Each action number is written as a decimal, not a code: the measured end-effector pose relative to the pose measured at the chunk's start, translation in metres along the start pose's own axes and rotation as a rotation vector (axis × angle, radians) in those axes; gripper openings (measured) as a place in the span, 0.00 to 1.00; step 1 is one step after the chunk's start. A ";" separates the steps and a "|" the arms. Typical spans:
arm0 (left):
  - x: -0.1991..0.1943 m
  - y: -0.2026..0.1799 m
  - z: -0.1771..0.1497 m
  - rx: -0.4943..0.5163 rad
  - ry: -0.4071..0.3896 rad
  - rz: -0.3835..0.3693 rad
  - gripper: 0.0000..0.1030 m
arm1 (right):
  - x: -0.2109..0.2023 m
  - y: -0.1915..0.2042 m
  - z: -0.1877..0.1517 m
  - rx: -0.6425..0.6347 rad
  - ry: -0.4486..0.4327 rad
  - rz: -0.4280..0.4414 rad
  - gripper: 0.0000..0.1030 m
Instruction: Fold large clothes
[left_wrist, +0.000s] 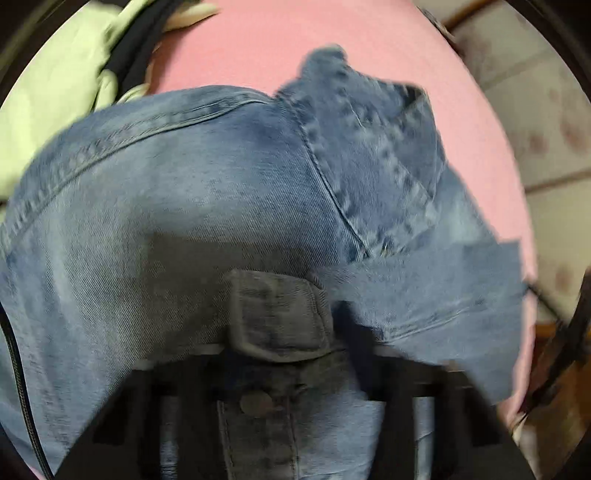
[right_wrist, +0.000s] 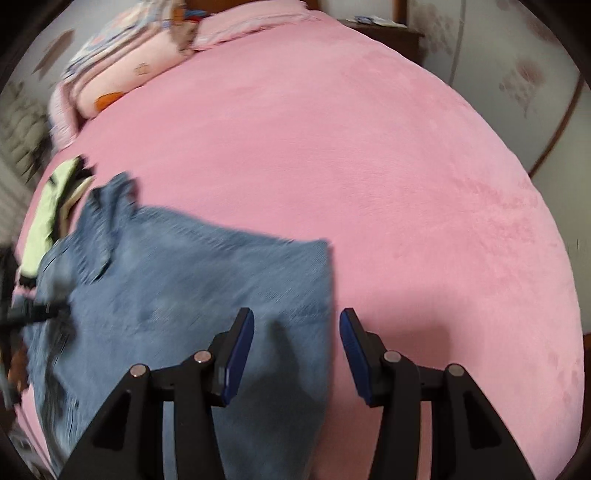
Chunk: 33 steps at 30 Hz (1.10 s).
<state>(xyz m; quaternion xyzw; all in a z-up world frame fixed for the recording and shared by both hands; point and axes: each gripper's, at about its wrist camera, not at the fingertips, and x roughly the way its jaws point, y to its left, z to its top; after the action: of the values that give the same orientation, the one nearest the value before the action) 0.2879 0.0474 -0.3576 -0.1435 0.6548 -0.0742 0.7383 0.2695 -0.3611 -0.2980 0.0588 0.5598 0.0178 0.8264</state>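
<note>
Right tongs (right_wrist: 296, 350): spread wide, blue pads (right_wrist: 239, 360) facing each other with nothing between them. They hover low over the bed, straddling the right-hand edge of the denim garment; left finger is over the cloth, right finger over bare cover.

Left tongs (left_wrist: 280, 369): mostly buried under denim in their own view. A waistband-like flap with a metal button (left_wrist: 255, 404) drapes right over the fingers. Cloth is bunched between them, so they appear to be pinching the denim, though the fingertips themselves are hidden. In the right wrist view a dark blurred tool (right_wrist: 35, 314) sits at the garment's far left edge, apparently the same left tongs.

Bed (right_wrist: 369, 166): covered in a pink plush spread, filling most of both views.

Denim garment (right_wrist: 177, 295): large, washed blue, lying on the near-left part of the bed. Spread fairly flat toward the right tongs, with a straight edge ending just between their fingers. The far-left end is rumpled, a collar-like piece sticking up. In the left wrist view (left_wrist: 166, 192) the cloth domes up close to the lens, stitched seams visible, a folded flap at upper right. Motion blur in both views.

Pale green clothing (left_wrist: 55, 92): heaped with some dark fabric just beyond the denim, touching its far edge.

Pillows (right_wrist: 129, 66): pink, printed, stacked at the head of the bed, well apart from the denim.
</note>
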 end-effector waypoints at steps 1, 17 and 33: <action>-0.002 -0.002 -0.001 0.004 -0.011 0.016 0.21 | 0.008 -0.005 0.006 0.018 0.009 0.007 0.47; -0.035 0.006 -0.030 -0.078 -0.216 0.270 0.11 | 0.044 0.025 0.023 -0.163 -0.019 -0.129 0.04; -0.084 -0.058 -0.061 0.043 -0.297 0.392 0.66 | -0.056 0.059 -0.042 -0.201 -0.094 -0.034 0.16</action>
<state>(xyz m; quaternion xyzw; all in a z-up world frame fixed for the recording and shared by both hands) 0.2213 0.0105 -0.2660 -0.0075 0.5526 0.0784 0.8297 0.2119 -0.3048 -0.2542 -0.0332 0.5168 0.0569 0.8536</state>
